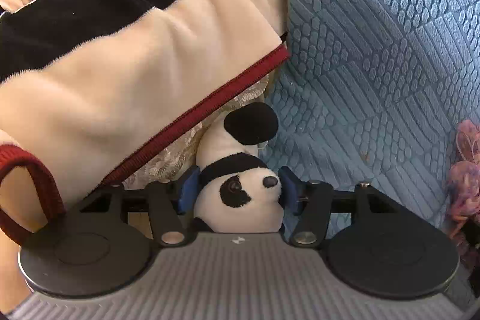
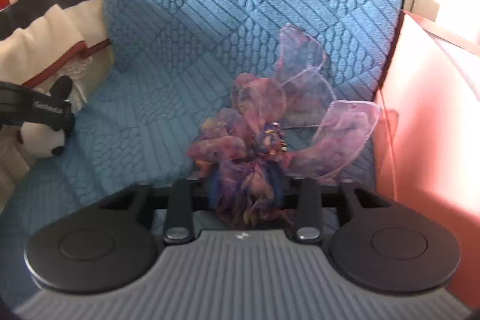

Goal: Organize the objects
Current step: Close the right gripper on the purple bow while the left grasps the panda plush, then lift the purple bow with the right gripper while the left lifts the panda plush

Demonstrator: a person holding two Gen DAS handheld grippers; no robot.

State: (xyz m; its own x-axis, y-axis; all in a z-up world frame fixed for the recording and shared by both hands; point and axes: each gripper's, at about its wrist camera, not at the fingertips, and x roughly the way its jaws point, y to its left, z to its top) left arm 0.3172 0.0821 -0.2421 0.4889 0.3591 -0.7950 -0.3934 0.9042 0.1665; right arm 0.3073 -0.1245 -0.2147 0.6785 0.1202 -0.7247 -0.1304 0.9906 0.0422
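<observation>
My left gripper (image 1: 238, 194) pinched the panda plush (image 1: 240, 185) by its head at the blue seat cushion's (image 1: 375, 50) left edge, my right gripper (image 2: 249, 194) clamped the purple ribbon bow (image 2: 270, 134) mid-cushion, presumably for sorting.

Ahead and to the right of the left hand-held gripper (image 1: 238, 191), the blue quilted seat cover (image 1: 375, 65) lies open. A striped fleece blanket (image 1: 126, 56) crowds its left side, overhanging the panda plush (image 1: 240, 170). The right hand-held gripper (image 2: 247, 194) has a pink cushion (image 2: 435, 110) walling off its right, and the purple organza bow (image 2: 270, 125) fills the space just ahead.
</observation>
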